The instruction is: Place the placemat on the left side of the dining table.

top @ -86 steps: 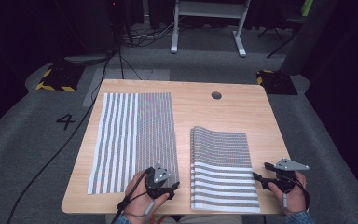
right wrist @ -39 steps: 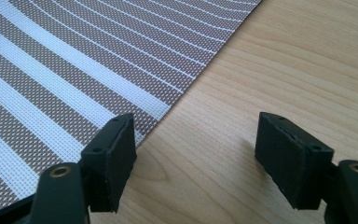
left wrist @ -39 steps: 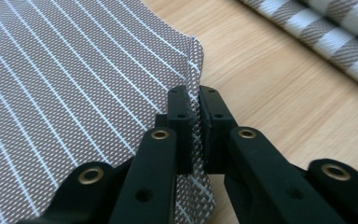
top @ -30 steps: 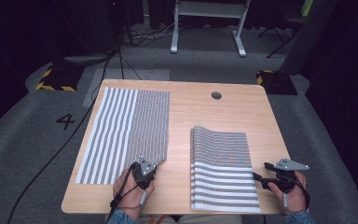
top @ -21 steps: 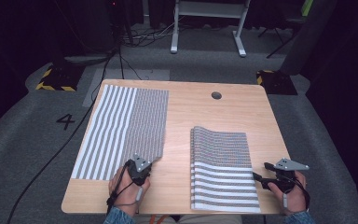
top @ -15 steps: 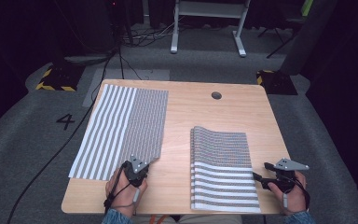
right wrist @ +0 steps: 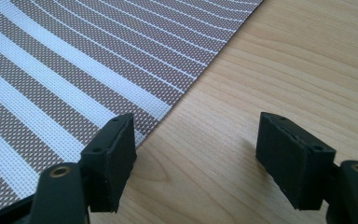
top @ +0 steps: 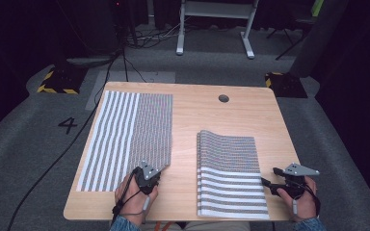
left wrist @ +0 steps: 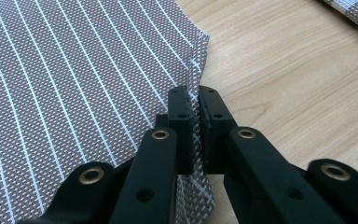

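A brown and white striped mat (top: 125, 139) lies flat on the left half of the wooden table (top: 197, 115). My left gripper (top: 158, 171) is shut on the mat's near right corner, and the left gripper view shows the woven edge (left wrist: 195, 140) pinched between the jaws of that gripper (left wrist: 193, 116). A second striped mat (top: 229, 173), folded over on itself, lies at the near right. My right gripper (top: 271, 176) stands open just off its right edge, holding nothing. In the right gripper view that gripper (right wrist: 196, 149) hovers over bare wood beside the mat's edge (right wrist: 74, 70).
A round cable hole (top: 223, 98) sits in the table near its far edge. Bare wood separates the two mats. On the floor are a painted "4" (top: 67, 125), a black cable (top: 77, 139), hazard-striped blocks (top: 58, 82) and a white frame (top: 214, 24).
My left gripper, shut on the corner, has dragged the left mat leftward across the table, turning it slightly. The right gripper and the folded mat have stayed put.
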